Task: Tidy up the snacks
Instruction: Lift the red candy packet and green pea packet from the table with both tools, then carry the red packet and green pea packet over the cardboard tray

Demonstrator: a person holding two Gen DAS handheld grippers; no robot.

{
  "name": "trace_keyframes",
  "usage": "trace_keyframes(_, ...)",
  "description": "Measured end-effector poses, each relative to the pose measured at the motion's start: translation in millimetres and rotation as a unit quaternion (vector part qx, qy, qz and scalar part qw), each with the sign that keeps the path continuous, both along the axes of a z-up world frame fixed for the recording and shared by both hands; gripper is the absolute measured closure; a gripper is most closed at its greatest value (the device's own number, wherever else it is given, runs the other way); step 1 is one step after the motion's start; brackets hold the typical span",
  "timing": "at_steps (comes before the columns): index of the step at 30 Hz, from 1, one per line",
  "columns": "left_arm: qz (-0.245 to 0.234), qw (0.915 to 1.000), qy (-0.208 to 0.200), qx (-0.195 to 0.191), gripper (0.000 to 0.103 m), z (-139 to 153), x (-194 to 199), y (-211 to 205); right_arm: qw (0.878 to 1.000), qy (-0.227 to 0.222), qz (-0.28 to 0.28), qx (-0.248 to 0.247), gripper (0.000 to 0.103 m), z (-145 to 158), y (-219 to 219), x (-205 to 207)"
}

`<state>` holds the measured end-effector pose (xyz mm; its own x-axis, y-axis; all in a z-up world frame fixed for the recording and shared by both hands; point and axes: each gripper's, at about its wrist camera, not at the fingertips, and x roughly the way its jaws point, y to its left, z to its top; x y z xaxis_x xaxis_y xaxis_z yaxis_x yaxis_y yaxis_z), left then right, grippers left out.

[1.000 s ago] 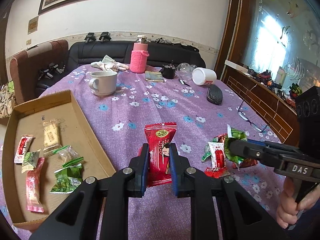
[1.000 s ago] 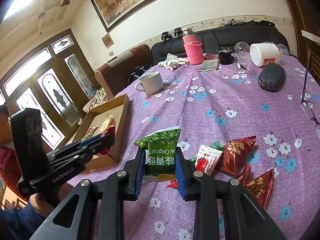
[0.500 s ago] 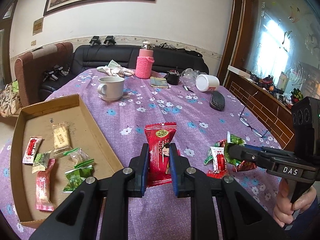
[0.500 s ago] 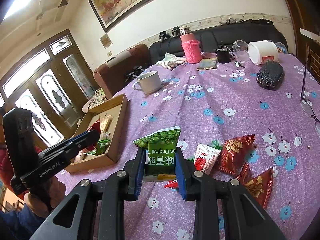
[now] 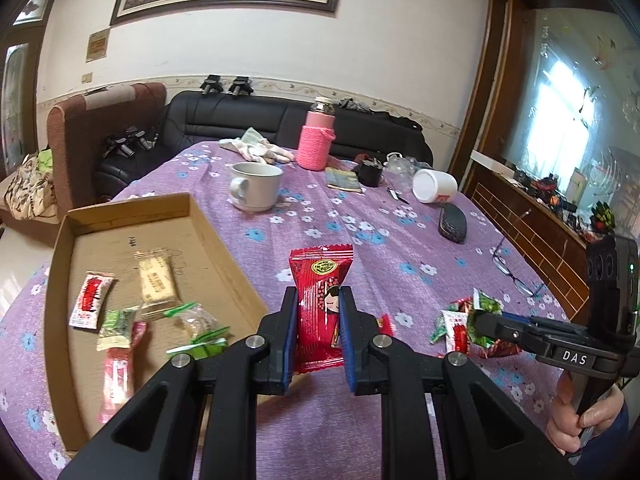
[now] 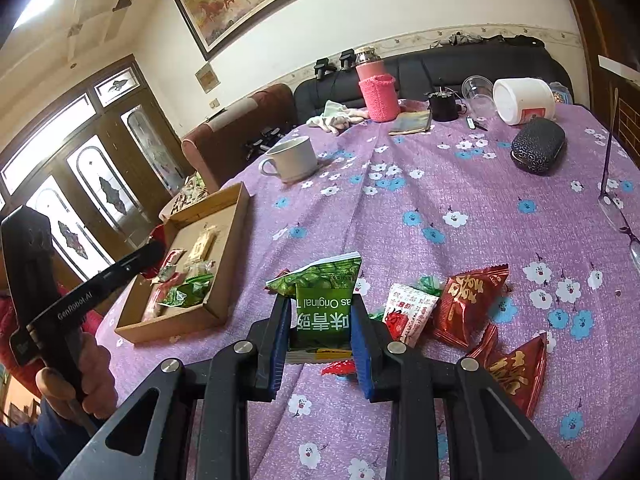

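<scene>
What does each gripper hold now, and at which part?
Left gripper clamps the red snack packet across its lower half; right gripper clamps the green pea packet by its sides.

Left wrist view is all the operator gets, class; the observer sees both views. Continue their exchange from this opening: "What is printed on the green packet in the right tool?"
Observer: The green packet in the right tool has white print, partly "Original", upside down.
Operator: What lies past it?
Observer: Two dark red packets with gold lettering, on the cloth.
Operator: What holds the left tool with my red packet?
Observer: A bare hand around its handle.
</scene>
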<state>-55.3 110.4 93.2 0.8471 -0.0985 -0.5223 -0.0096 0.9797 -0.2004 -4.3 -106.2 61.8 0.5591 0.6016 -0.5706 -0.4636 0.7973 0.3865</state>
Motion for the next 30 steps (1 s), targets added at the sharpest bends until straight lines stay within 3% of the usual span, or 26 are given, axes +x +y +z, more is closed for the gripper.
trace_keyframes(21,0.077,0.9969,0.008,-0.014,0.085,1,-5,75,1.0,0.0,-0.006,-0.006,0.072,0,3,3)
trace_keyframes(30,0.096,0.9948,0.026,-0.024,0.085,-1,-2,115,1.0,0.019,0.017,0.017,0.072,21,24,-5)
